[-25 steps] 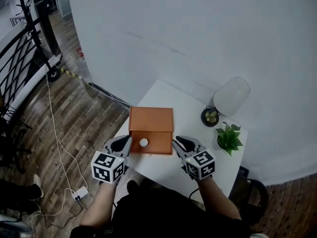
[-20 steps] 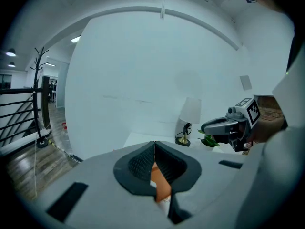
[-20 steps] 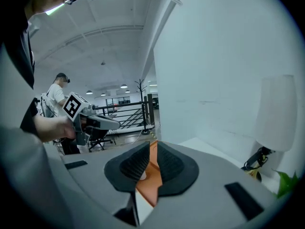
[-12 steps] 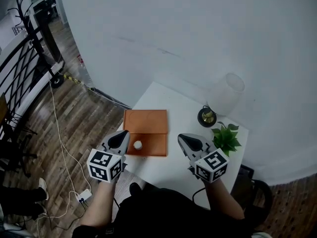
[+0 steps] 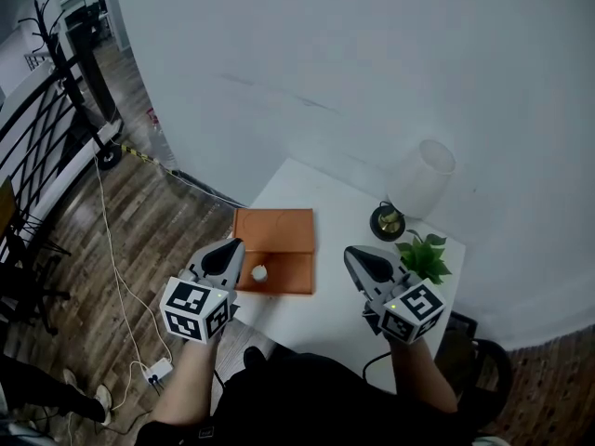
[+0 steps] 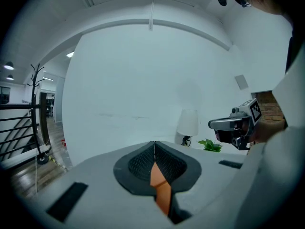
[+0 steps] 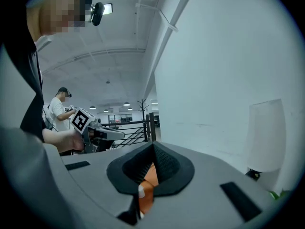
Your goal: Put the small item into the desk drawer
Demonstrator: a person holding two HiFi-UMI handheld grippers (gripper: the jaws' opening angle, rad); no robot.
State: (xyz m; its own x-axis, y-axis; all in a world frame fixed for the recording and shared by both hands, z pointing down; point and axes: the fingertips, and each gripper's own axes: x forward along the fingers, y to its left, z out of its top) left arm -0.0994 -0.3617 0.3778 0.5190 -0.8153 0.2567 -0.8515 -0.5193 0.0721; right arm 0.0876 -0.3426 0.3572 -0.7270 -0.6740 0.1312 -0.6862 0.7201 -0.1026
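Note:
An orange drawer box (image 5: 274, 235) sits on the white desk (image 5: 321, 198), its front closed, with a white knob (image 5: 258, 272). I see no small item in any view. My left gripper (image 5: 233, 247) hovers just left of the knob and is shut with nothing held. In the left gripper view its pads (image 6: 143, 162) meet, and the orange box (image 6: 161, 185) shows below them. My right gripper (image 5: 352, 253) floats right of the box, also shut and empty. Its pads (image 7: 167, 162) touch at the tip, with the box (image 7: 149, 178) visible beneath.
A white-shaded lamp (image 5: 420, 179) and a small green plant (image 5: 425, 256) stand at the desk's right rear by the white wall. A black railing (image 5: 37, 110) and a floor cable (image 5: 112, 249) lie to the left. Another person (image 7: 59, 109) stands far off.
Both grippers have lifted and drawn back from the orange box. The right one has shifted to the right, away from the box's edge.

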